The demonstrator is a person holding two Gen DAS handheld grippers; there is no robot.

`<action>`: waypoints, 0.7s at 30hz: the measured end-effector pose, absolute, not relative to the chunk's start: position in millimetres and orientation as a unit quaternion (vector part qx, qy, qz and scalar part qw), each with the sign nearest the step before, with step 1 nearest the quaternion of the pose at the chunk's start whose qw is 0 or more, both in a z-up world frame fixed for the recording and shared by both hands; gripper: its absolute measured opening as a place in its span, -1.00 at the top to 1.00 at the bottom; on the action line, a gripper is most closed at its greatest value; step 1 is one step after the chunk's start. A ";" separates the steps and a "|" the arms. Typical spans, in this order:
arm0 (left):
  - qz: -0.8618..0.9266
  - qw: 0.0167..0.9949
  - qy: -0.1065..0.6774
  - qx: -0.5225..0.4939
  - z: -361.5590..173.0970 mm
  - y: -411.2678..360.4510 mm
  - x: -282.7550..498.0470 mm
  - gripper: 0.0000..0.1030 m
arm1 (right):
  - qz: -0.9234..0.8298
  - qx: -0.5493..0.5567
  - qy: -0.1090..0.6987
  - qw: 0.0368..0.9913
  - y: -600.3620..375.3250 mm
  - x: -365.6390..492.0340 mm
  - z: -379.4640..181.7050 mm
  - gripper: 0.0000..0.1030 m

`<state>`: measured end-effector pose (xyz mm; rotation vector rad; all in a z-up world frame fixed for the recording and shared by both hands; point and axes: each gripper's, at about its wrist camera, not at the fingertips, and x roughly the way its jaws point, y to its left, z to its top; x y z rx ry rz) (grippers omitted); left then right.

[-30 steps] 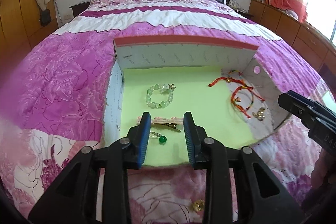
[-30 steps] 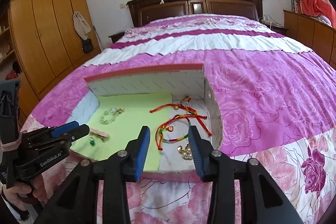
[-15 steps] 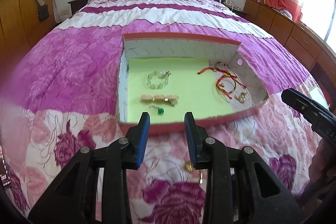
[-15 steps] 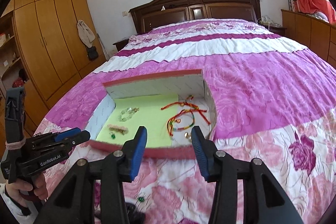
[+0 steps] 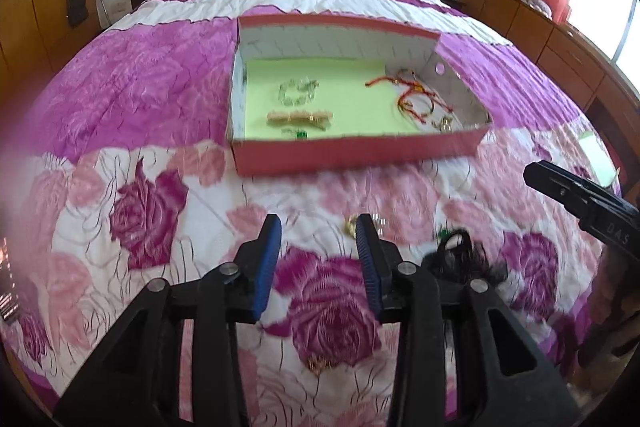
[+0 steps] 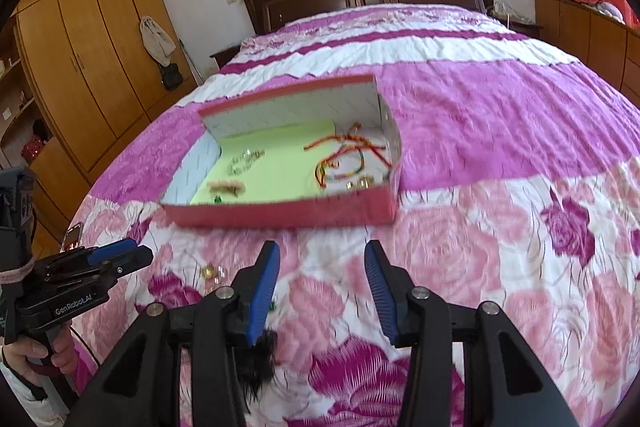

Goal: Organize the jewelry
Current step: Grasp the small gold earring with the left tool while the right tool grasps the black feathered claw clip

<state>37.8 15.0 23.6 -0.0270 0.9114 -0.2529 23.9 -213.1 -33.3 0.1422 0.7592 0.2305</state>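
Hovering above the rose-printed bedspread [image 5: 152, 211], both grippers were seen with nothing between their fingers. The left gripper [image 5: 318, 259] had its blue-padded fingers [image 5: 267, 263] parted, a gap that had just been widening; only quilt showed in it. The right gripper [image 6: 318, 285] stood with a wider gap, likewise just opening, also over bare quilt.

The red cardboard box [image 5: 352, 153] was noted ahead of both sets of fingers, well apart from them, resting on the bed. Inside, on its pale green liner [image 5: 348, 107], a clear bead bracelet [image 5: 298, 93] was recorded toward the far left, a pinkish hair clip [image 5: 300, 118] nearer, and a small green-beaded piece [image 5: 301, 135] against the near wall. Red braided cord bracelets [image 5: 412, 95] and a small gold item [image 5: 444, 123] lay at the right end.

Loose pieces were logged outside the box: a gold trinket [image 5: 352, 225] just beyond the left gripper's right fingertip, a black frilly hair tie [image 5: 464, 261] beside that finger on its right, and another gold piece [image 5: 318, 363] on the quilt below the fingers. Blur kept finer detail from being read. In the right wrist view, a hand [image 6: 34, 355] was seen holding the left gripper's handle.
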 end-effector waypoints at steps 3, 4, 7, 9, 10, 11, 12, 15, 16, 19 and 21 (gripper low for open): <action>-0.125 0.885 0.448 -0.013 18.2 16.0 30.2 0.37 | 0.115 0.080 0.380 0.914 -212.9 16.9 -38.2 0.00; -0.126 0.883 0.452 -0.012 16.0 16.3 27.1 0.37 | 0.117 0.083 0.385 0.912 -212.3 14.0 -39.7 0.00; -0.124 0.878 0.463 -0.008 9.9 17.1 18.4 0.35 | 0.121 0.086 0.395 0.907 -209.5 6.4 -42.7 -0.06; -0.125 0.876 0.467 -0.006 7.1 17.5 12.0 0.34 | 0.122 0.084 0.397 0.906 -206.7 2.3 -43.9 -0.10; -0.126 0.874 0.469 -0.007 5.2 18.2 8.6 0.34 | 0.122 0.082 0.398 0.906 -204.9 -0.1 -44.7 -0.12; -0.126 0.873 0.471 -0.007 4.1 18.8 6.4 0.34 | 0.121 0.080 0.400 0.905 -203.4 -1.8 -45.5 -0.12; -0.126 0.872 0.473 -0.009 2.6 19.4 3.5 0.34 | 0.122 0.080 0.402 0.904 -202.2 -3.6 -46.4 -0.12; -0.130 0.871 0.473 -0.012 -1.5 21.2 -4.5 0.34 | 0.124 0.080 0.407 0.901 -199.6 -8.8 -48.9 -0.12; -0.131 0.871 0.474 -0.013 -3.2 22.0 -7.5 0.34 | 0.124 0.080 0.408 0.901 -199.4 -10.1 -49.4 -0.12; -0.133 0.869 0.477 -0.013 -8.3 23.9 -13.6 0.35 | 0.125 0.085 0.413 0.898 -198.7 -15.2 -50.8 -0.13; -0.135 0.868 0.478 -0.013 -11.3 25.2 -16.2 0.36 | 0.126 0.088 0.416 0.896 -198.0 -17.8 -51.9 -0.14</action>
